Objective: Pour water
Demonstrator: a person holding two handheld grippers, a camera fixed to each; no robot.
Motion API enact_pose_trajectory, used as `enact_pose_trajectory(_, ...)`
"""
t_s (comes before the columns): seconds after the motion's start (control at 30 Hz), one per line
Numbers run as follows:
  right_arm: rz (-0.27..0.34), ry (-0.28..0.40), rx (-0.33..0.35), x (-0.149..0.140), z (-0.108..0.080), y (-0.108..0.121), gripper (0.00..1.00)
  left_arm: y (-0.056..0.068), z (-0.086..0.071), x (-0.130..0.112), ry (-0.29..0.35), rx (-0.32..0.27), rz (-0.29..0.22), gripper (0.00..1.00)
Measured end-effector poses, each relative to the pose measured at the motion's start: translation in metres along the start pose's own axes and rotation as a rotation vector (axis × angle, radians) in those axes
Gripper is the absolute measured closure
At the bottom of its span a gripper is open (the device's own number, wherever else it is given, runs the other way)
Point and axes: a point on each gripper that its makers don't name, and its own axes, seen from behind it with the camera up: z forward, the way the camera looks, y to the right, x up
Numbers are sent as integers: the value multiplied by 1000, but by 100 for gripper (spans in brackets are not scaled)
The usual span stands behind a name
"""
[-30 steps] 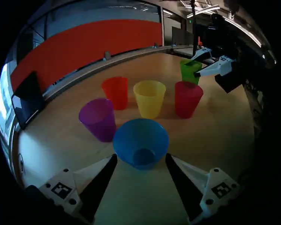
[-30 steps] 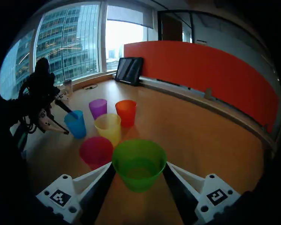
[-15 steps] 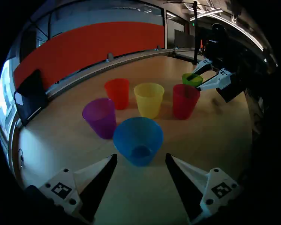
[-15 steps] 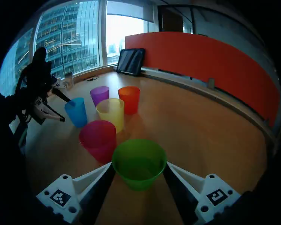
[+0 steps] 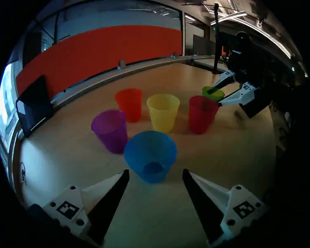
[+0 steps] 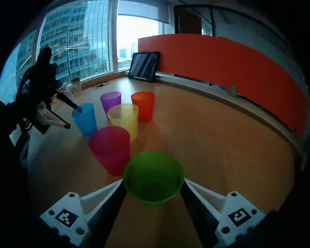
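Note:
Several coloured plastic cups stand in a cluster on a wooden table [image 5: 237, 149]. The blue cup [image 5: 150, 156] stands on the table just in front of my left gripper [image 5: 155, 171], which is open, its fingers apart from the cup's sides. My right gripper [image 6: 153, 182] is shut on the green cup [image 6: 153, 177], held low over the table beside the magenta cup [image 6: 110, 149]. In the left gripper view the right gripper [image 5: 214, 97] straddles the green cup [image 5: 212, 90] behind the magenta cup [image 5: 201, 113]. The right gripper view shows the left gripper [image 6: 74, 118] beside the blue cup [image 6: 85, 120].
A yellow cup [image 5: 163, 111], an orange cup [image 5: 129, 103] and a purple cup [image 5: 110, 130] stand between the two grippers. A dark tablet [image 6: 144, 66] leans at the table's far edge below an orange wall. Bare tabletop [image 6: 221, 140] lies right of the cups.
My right gripper has lowered the green cup from above the magenta cup down beside it. The blue cup now sits a little farther from my left gripper's fingers.

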Motion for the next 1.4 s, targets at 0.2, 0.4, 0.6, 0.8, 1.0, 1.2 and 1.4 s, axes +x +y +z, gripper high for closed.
enact_pose_trajectory(0.2,2,2,-1,-1,-1,-3,10,0,-1,0,-2,2,-1,4)
enact_pose_trajectory(0.4,21,1,1,-1,-3,-5,3,0,-5,1,1,4,-13,4)
enact_pose_trajectory(0.6,38,17,-11,0,-13,-6,0,2,-12,3,16,13,-28,4)
enact_pose_trajectory(0.8,38,41,-46,-3,-30,-4,0,-3,-26,7,55,49,-58,4)
enact_pose_trajectory(1.0,57,94,-95,-2,-52,-3,0,-13,-44,11,123,106,-114,4)
enact_pose_trajectory(1.2,65,169,-157,7,-75,2,0,-25,-62,15,206,187,-157,4)
enact_pose_trajectory(1.4,61,256,-226,26,-96,11,0,-42,-84,30,307,310,-164,4)
